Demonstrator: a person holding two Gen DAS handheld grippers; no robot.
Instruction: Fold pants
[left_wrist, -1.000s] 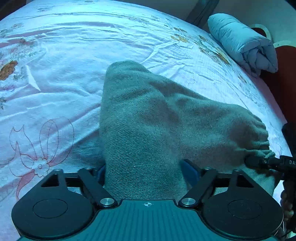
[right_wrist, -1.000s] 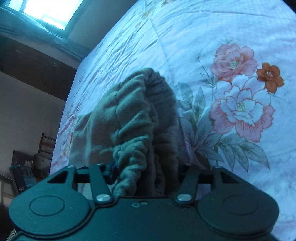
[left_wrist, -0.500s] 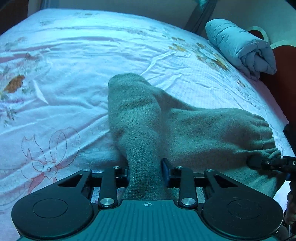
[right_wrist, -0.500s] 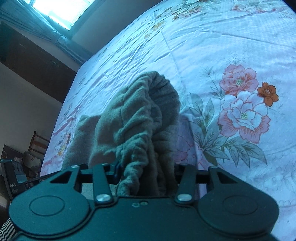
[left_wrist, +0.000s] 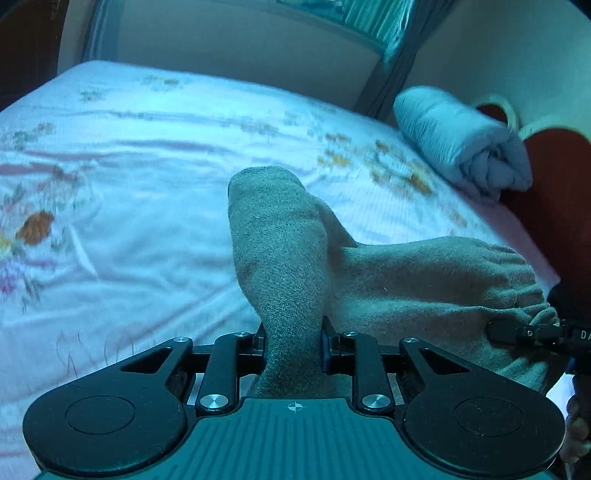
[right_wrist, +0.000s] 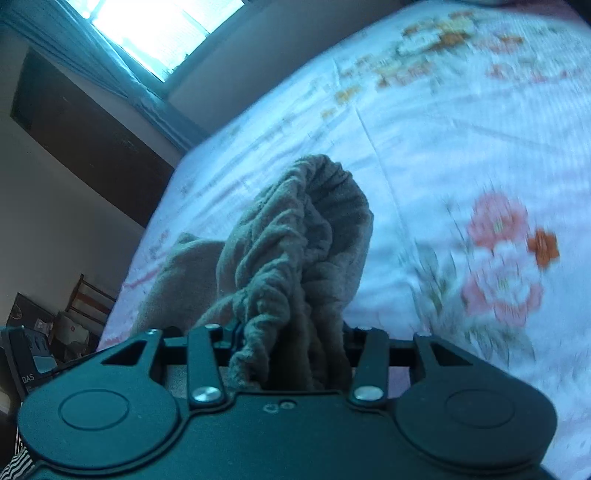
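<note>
In the left wrist view, the flowered bedsheet (left_wrist: 147, 177) is filling the left and centre of the frame, and the left gripper (left_wrist: 293, 345) at lower centre is pinching a bunched ridge of the grey-green pants (left_wrist: 280, 258) between its fingers; the jaws have just been closing, and the cloth is pressed between the pads. The pants are rising from the sheet in a soft ridge toward the middle of the frame and spreading off to the lower right, where the gathered waistband (left_wrist: 517, 291) is meeting the tip of the other tool at the right edge. A rolled pale-blue blanket (left_wrist: 461, 144) is lying at the upper right, well apart from the garment. In the right wrist view, a bright window (right_wrist: 159, 33) is showing at the upper left, and the right gripper (right_wrist: 290, 343) at lower centre is clamping the ruched waistband (right_wrist: 295, 240), its jaws having just been narrowing onto that thick fold. The fabric is looking thick, fleecy and limp, light enough to lift but sagging wherever unsupported, so it is likely handling best when taken at the elastic band and at a doubled fold rather than a single loose layer. The pink flowers (right_wrist: 502, 269) are blurring at the right.
</note>
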